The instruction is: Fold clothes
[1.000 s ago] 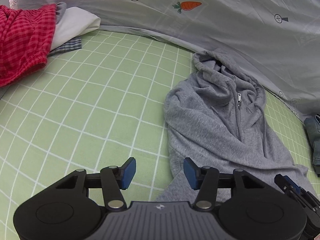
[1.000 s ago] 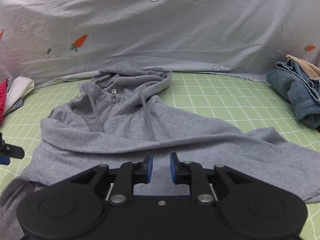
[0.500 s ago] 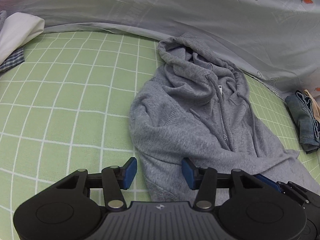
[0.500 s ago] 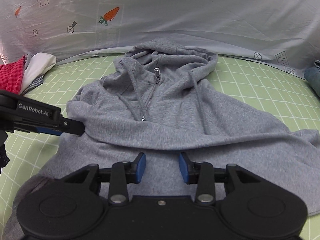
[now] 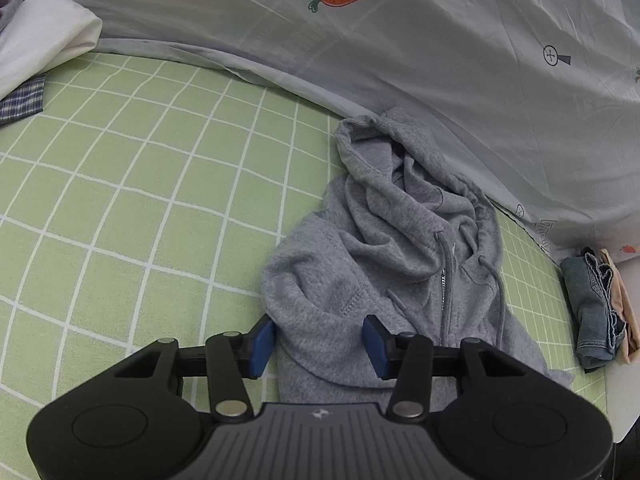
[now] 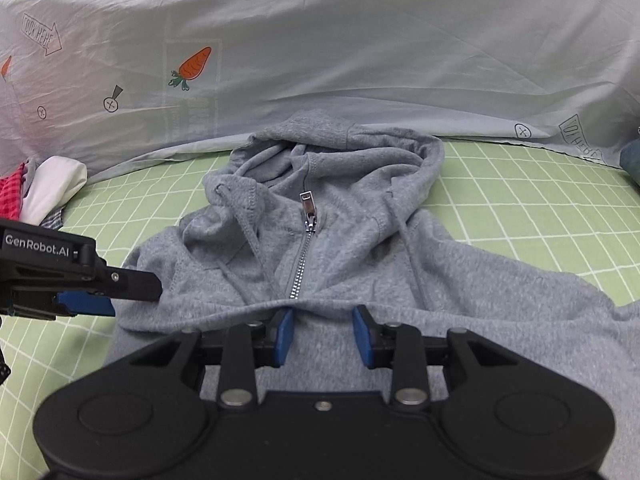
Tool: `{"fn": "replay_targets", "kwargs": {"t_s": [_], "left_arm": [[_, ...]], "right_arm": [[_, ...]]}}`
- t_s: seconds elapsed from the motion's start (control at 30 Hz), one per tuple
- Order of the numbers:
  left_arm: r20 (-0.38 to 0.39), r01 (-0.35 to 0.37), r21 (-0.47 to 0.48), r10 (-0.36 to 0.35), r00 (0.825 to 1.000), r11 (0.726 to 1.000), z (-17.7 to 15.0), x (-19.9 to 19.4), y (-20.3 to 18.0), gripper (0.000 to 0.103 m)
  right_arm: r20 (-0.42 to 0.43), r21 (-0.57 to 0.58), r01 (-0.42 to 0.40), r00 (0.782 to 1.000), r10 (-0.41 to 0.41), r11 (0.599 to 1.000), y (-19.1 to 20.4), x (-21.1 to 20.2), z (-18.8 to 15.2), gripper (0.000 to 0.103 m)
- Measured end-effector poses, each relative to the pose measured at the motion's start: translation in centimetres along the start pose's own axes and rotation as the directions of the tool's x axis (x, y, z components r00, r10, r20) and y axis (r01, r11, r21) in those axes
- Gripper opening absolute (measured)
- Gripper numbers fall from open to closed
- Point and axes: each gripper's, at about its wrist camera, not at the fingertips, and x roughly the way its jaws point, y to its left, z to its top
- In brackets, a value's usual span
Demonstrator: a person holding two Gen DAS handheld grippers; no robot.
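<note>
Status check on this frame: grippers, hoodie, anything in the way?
Left gripper open, jaws just closing around the grey hoodie shoulder edge. Right gripper open over the chest fold, nothing pinched. Hoodie unfolded, zipped, on green checked sheet. No obstruction.

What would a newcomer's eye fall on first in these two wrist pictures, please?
A rumpled grey zip-up hoodie lies on the green checked sheet, hood toward the pale carrot-print cloth behind. Folded blue jeans sit at the sheet's right edge; both black grippers, left and right, hang open over the hoodie.
</note>
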Motion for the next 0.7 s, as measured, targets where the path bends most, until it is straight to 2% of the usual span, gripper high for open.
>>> {"fn": "replay_targets", "kwargs": {"t_s": [0.03,0.1,0.37,0.5,0.57,0.63,0.7], "left_arm": [[-0.002,-0.001,-0.018,0.001,1.000,1.000,0.1,0.0,0.2,0.023],[-0.001,0.001,-0.050,-0.001,1.000,0.999,0.4,0.0,0.5,0.014],[0.056,0.004,-0.093,0.001,0.998,0.996,2.4,0.0,0.8,0.013],[0.076,-0.031,-0.057,0.036,0.996,0.998,3.1,-0.3,0.4,0.018],[0.092,-0.046,-0.025,0.048,0.995,0.999,2.8,-1.0,0.3,0.026],[0.126,-0.071,-0.007,0.071,0.990,0.997,2.3,-2.2,0.5,0.046],[0.131,-0.072,0.031,0.067,0.989,0.997,1.8,-3.1,0.6,0.054]], "right_arm": [[0.002,0.001,0.003,1.000,-0.003,1.000,0.0,0.0,0.0,0.034],[0.008,0.004,0.018,1.000,-0.018,1.000,-0.1,0.1,0.0,0.032],[0.008,0.001,0.036,0.999,-0.036,0.999,-0.4,0.7,0.2,0.034],[0.008,0.013,0.039,0.999,-0.039,0.999,-0.7,0.7,0.0,0.036],[0.006,0.026,0.042,0.999,-0.042,0.999,-0.9,0.6,0.0,0.037],[0.005,0.037,0.046,0.999,-0.046,0.998,-1.1,0.5,0.0,0.037],[0.006,0.047,0.047,0.999,-0.047,0.998,-1.3,0.5,-0.2,0.037]]}}
